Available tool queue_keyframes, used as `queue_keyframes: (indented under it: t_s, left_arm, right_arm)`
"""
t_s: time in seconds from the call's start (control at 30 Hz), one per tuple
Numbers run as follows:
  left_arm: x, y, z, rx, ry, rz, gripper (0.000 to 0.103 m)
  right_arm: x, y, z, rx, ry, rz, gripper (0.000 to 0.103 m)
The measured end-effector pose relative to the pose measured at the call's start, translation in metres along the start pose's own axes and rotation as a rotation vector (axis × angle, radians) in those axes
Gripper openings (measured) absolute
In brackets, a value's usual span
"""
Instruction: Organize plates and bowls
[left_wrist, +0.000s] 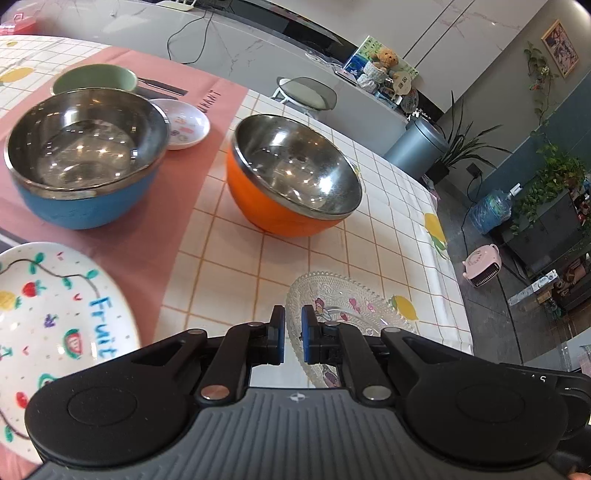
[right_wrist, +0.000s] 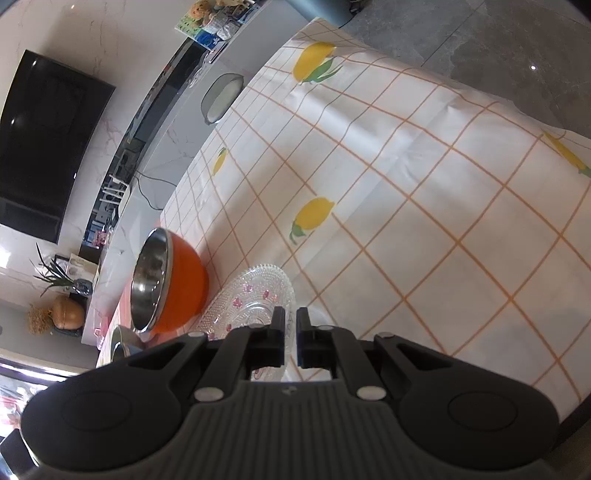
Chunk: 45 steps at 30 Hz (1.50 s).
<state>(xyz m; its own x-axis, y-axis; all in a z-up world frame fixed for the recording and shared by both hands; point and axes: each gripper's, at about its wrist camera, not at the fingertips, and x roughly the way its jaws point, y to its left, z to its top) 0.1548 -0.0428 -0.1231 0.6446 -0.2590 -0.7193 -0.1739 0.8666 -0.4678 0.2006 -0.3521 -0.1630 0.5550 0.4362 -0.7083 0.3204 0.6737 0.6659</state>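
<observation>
The glass plate (left_wrist: 354, 314) lies on the checked tablecloth (left_wrist: 236, 251) near the table's edge, a clear dish with a beaded rim and small pink figures on it. In the right wrist view the same glass plate (right_wrist: 255, 299) sits tilted in the frame, and the right gripper (right_wrist: 290, 338) has its fingers drawn close around the plate's rim, with only a thin gap left between the pads; whether they truly pinch the glass I cannot tell. The left gripper (left_wrist: 293, 334) hangs just above the plate's near side, its blue-padded fingers nearly together with a narrow slit between them and nothing in it.

Just beyond the glass plate stands the orange bowl (left_wrist: 291, 177), steel inside, upright on the cloth; from the right wrist it shows beside the plate, apparently touching its rim (right_wrist: 166, 284). To the left of it, on the pink mat (left_wrist: 140, 236), stands the blue bowl (left_wrist: 85, 162), also steel-lined. Behind the blue bowl are a small white plate (left_wrist: 188, 125) with coloured marks and a green bowl (left_wrist: 94, 79). At the near left is a white fruit plate (left_wrist: 55, 325) painted with strawberries and the word Fruit
</observation>
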Motion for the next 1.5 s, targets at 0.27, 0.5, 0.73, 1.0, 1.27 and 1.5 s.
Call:
queue_keyframes:
  t_s: [0.27,0.5,0.73,1.0,1.27,1.5]
  left_arm:
    - [-0.050,0.058,-0.001,-0.067,-0.033,-0.006,0.010]
    - [-0.081,0.103,0.002,-0.105,-0.089,0.061,0.009]
    - [-0.097,0.144,-0.003,-0.100,-0.097,0.114,0.009]
    - [-0.096,0.166,-0.003,-0.067,-0.112,0.134,0.009]
    - [-0.091,0.168,-0.006,-0.035,-0.106,0.144,0.010]
    - [-0.087,0.164,-0.008,0.010,-0.107,0.183,0.011]
  right_arm:
    - [-0.003,0.041,-0.047,-0.099,0.052,0.059,0.003]
    - [0.014,0.089,-0.090,-0.238,0.099,0.079,0.003]
    - [0.046,0.105,-0.123,-0.272,0.183,0.105,0.004]
    - [0.065,0.121,-0.144,-0.364,0.214,0.076,0.005]
    - [0.071,0.128,-0.153,-0.434,0.205,0.027,0.006]
    - [0.073,0.131,-0.157,-0.492,0.196,0.001,0.007]
